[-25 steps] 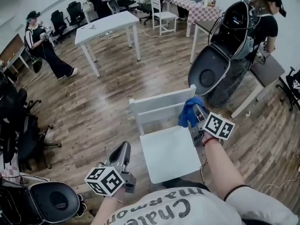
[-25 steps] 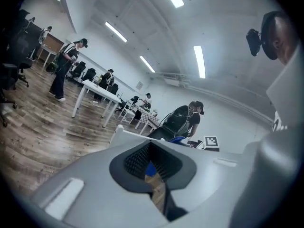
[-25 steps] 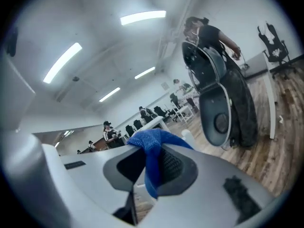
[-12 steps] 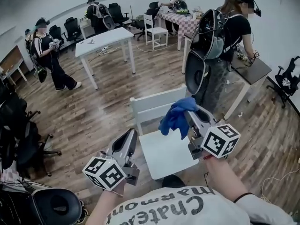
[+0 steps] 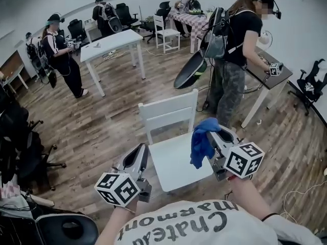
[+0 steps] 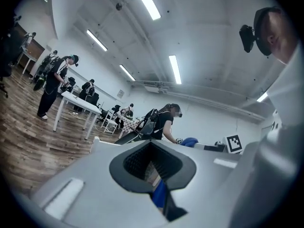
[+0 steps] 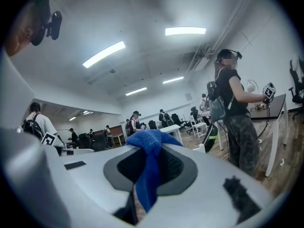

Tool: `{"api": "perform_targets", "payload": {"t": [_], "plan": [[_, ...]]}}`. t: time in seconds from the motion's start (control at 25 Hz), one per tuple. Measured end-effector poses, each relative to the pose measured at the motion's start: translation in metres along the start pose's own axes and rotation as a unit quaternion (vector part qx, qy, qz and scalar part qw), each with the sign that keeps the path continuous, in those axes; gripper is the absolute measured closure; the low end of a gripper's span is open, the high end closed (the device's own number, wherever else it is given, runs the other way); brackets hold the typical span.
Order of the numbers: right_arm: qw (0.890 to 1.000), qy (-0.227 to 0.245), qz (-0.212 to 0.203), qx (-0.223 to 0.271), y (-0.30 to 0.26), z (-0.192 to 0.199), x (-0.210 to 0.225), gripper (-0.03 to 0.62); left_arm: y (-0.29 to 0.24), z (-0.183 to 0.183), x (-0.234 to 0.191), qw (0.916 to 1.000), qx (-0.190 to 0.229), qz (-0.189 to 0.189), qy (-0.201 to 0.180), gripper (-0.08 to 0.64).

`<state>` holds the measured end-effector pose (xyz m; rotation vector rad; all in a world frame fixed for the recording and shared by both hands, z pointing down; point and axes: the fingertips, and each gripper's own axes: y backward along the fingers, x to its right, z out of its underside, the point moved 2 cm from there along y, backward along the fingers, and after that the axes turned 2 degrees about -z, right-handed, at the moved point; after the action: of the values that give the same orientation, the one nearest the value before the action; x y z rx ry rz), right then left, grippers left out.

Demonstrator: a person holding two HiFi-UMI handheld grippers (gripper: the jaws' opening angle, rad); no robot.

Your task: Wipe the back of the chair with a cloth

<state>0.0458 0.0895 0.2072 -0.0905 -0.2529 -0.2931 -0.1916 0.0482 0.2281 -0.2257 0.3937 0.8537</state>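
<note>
The white chair stands in front of me, its slatted back (image 5: pixel 168 109) on the far side and its seat (image 5: pixel 173 162) toward me. My right gripper (image 5: pixel 216 137) is shut on a blue cloth (image 5: pixel 201 141) that hangs over the seat's right part, short of the back. In the right gripper view the cloth (image 7: pixel 149 167) bulges above the jaws and trails down between them at the right gripper (image 7: pixel 152 151). My left gripper (image 5: pixel 138 158) hovers by the seat's near left corner. Its jaws are together with nothing in them in the left gripper view (image 6: pixel 153 148).
A person with a backpack (image 5: pixel 237 55) stands just behind and right of the chair at a dark table (image 5: pixel 273 78). A white table (image 5: pixel 110 41) and another person (image 5: pixel 64 60) are farther back left. Black office chairs (image 5: pixel 23 152) line the left side.
My right gripper has drawn the cloth back from the top right of the chair's back to over the seat. The left gripper rose slightly. The person behind the chair straightened up.
</note>
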Motion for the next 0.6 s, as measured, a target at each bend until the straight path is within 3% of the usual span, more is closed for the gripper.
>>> {"api": "perform_targets", "payload": {"t": [0.6], "plan": [[0.999, 0.034, -0.031, -0.018, 0.026, -0.003, 0.011, 0.531, -0.005, 0.02, 0.023, 0.9993, -0.008, -0.035, 0.006, 0.551]]}}
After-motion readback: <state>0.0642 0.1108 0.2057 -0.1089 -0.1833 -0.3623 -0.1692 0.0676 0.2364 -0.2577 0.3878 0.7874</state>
